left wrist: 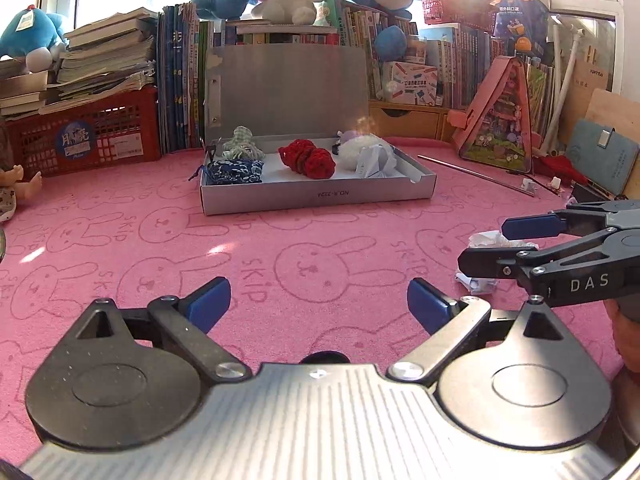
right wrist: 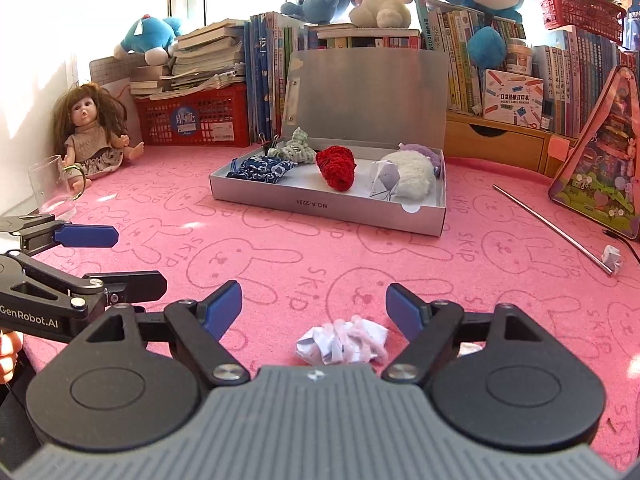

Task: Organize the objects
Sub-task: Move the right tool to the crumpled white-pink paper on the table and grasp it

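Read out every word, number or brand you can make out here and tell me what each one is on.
"SKIP": repeated on the pink bunny-print cloth.
"NO.A-2224", upside down: front wall of the open grey cardboard box.
"GenRobot.AI": side of the left gripper.
"DAS": side of the right gripper.
"POCKET LABEL PRINTER": white carton with pencil drawings.
Book spines and the red crate's blue sticker: too small to read.

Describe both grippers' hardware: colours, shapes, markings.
Left gripper: black linkage fingers, blue pads, round black pivot housings, ribbed grey body; "GenRobot.AI" printed on its side. Right gripper: same build, "DAS" lettering on its side.
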### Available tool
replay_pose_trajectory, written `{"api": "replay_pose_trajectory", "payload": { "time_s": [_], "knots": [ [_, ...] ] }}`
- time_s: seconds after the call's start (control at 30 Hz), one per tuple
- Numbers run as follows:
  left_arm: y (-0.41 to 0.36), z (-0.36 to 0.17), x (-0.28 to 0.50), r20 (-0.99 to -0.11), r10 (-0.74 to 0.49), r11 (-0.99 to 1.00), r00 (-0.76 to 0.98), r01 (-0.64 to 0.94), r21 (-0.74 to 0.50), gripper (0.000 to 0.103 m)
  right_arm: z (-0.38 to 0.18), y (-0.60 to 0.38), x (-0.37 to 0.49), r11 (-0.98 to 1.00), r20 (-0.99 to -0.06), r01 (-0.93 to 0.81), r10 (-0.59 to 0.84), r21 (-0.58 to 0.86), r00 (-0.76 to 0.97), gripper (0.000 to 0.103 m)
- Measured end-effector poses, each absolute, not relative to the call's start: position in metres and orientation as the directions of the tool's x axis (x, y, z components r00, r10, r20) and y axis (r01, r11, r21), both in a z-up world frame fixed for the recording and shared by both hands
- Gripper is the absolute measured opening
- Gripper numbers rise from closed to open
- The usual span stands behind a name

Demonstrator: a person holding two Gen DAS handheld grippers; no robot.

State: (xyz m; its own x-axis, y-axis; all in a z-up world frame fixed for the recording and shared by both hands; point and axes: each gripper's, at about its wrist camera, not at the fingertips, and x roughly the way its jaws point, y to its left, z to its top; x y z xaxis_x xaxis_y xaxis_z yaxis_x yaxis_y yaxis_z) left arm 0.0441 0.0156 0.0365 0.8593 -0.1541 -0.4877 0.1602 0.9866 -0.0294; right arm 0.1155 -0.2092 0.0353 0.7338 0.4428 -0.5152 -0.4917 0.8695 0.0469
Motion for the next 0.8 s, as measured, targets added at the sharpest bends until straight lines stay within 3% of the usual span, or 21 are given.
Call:
{"api": "replay_pose_trajectory", "payload": {
  "time_s": [0.4, 0.8],
  "knots": [
    [0.024, 0.018, 0.027, -0.508, -0.129, 0.992, 0.852, 0.103, -0.078, 0.095, 0.010, -0.209, 0.124, 0.879, -0.563, -0.476, 0.403, 0.019, 0.722, 0.087],
    [0.029, 0.012, 0.030, -0.542, -0.140, 0.988, 0.828, 0.084, -0.127, 0.063, 0.002, -0.205, 0.134, 0.890, -0.598, -0.456, 0.371, 0.011, 0.710, 0.087]
  ]
}}
